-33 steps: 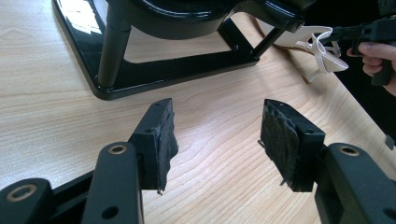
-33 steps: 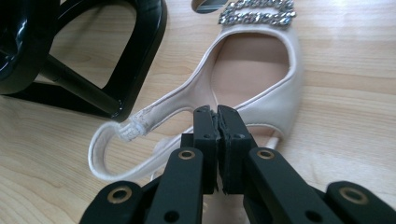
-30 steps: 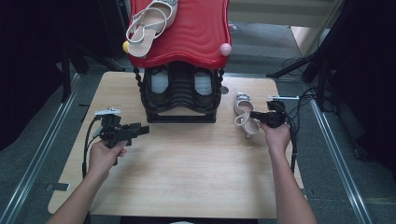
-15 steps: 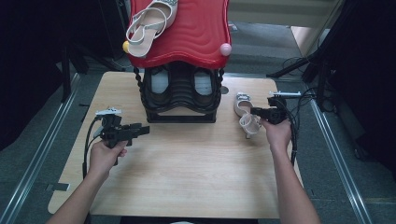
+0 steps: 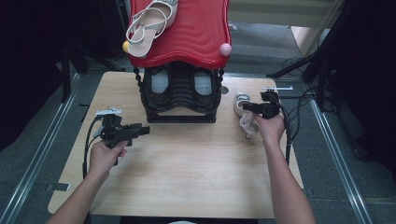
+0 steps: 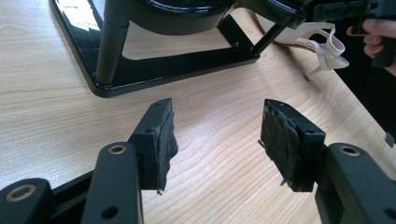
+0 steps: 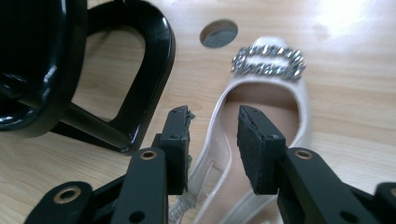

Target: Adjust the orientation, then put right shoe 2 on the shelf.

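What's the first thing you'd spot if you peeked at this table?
A bright red wavy shelf tops a black shoe rack at the table's far middle, with a pale strappy sandal lying on it. Right of the rack, a second pale sandal with a sparkly buckle lies on the wooden table, right under the right gripper, whose jaws have just been opening.

My left hand-held gripper: black pistol-shaped body, grey three-cornered plate on top, black cable looping down past wrist. My right hand-held gripper: same black build, pale plate on top, bundle of black cables trailing along forearm. Jaws seen close: matte black links, brass-ringed pivot holes, small plain holes beside them. Pads dark, fuzzy, frayed at edges, loose threads hanging. Both forearms bare, no sleeves in view.
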`<action>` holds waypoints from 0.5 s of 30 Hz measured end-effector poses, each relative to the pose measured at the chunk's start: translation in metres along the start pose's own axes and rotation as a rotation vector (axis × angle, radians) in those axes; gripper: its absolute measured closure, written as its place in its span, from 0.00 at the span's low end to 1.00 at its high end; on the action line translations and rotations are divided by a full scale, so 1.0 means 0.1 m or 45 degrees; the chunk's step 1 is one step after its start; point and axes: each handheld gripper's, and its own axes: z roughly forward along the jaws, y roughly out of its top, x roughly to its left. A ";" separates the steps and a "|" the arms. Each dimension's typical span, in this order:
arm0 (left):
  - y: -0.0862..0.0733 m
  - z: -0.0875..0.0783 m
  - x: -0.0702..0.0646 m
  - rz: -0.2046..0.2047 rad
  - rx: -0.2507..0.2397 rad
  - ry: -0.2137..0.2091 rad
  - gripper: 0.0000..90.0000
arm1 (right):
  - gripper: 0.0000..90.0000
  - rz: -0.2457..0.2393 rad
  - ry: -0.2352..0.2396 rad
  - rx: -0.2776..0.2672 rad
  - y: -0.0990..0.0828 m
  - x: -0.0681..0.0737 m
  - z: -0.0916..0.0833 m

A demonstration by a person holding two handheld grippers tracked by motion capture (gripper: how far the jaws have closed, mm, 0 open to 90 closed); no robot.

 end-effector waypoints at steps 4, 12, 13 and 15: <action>0.00 -0.01 0.00 -0.001 0.000 0.001 0.50 | 0.73 -0.004 -0.016 0.015 -0.06 0.00 0.10; 0.00 -0.01 -0.01 -0.001 0.001 -0.001 0.50 | 0.73 0.016 -0.014 0.003 -0.10 -0.01 0.16; 0.00 -0.01 -0.01 0.001 0.000 -0.001 0.50 | 0.73 0.014 -0.014 0.007 -0.11 -0.01 0.17; 0.00 0.00 -0.01 -0.003 -0.001 -0.002 0.50 | 0.73 0.006 -0.025 0.022 -0.12 0.02 0.19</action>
